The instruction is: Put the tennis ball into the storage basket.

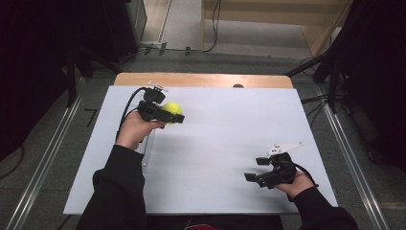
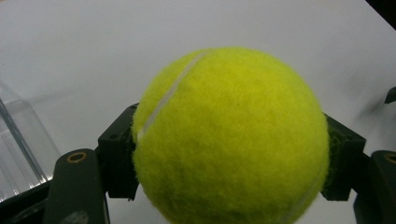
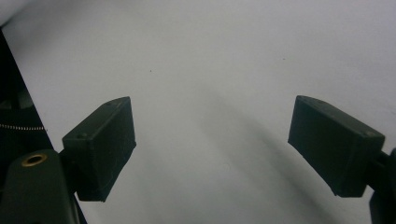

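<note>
The tennis ball is clamped in the left tool at 10 o'clock for carrying; the right tool, spread wide and empty, is held at 4 o'clock over the bench.

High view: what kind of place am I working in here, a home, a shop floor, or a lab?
Most likely a lab or recording room set up for data capture. A bare white table stands between metal floor rails, cables trail over the floor behind it, and dark stands flank it.
</note>
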`<state>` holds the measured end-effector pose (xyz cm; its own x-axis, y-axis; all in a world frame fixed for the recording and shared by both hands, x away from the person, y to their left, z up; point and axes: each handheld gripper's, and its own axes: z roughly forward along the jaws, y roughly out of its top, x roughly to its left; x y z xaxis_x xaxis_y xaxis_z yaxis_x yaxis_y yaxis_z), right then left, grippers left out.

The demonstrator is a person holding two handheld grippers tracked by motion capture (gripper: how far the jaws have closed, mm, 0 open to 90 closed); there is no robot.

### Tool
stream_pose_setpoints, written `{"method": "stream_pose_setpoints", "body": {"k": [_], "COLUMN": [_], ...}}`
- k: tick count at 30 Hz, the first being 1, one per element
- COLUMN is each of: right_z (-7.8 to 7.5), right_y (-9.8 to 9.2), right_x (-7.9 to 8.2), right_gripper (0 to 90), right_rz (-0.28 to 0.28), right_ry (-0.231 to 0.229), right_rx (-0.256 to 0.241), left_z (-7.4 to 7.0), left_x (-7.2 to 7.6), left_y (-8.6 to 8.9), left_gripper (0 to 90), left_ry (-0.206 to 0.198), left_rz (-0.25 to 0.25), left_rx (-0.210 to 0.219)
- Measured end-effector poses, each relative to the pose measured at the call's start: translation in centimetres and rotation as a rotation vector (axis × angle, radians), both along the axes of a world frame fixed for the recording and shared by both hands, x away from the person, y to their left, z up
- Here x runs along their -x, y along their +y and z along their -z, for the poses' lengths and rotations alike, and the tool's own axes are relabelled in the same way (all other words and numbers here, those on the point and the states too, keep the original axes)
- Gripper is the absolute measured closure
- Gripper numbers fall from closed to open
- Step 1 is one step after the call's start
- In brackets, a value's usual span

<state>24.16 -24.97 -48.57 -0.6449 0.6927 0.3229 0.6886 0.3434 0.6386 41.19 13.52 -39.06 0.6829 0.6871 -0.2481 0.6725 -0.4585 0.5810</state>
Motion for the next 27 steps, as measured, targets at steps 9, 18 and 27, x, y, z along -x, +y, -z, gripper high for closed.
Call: {"method": "stream_pose_setpoints", "body": {"k": [9, 18, 27], "right_z": [0.0, 0.0, 0.0], "right_y": [0.0, 0.0, 0.0], "right_x": [0.0, 0.0, 0.0], "right_gripper": [12.8, 12.8, 12.8], "right_rz": [0.001, 0.001, 0.009], "right_ry": [-0.001, -0.003, -0.004], "right_rx": [0.002, 0.002, 0.005], "left_z": [-0.1, -0.4, -0.5], "left_x": [-0.1, -0.2, -0.3], "left_y": [0.6, 1.7, 2.9], "left_gripper": [26.2, 26.2, 26.2], "left_ry": [-0.004, -0.006, -0.007], "left_rz": [-0.018, -0.041, -0.072], "left_rx": [-0.010, 0.000, 0.002]}}
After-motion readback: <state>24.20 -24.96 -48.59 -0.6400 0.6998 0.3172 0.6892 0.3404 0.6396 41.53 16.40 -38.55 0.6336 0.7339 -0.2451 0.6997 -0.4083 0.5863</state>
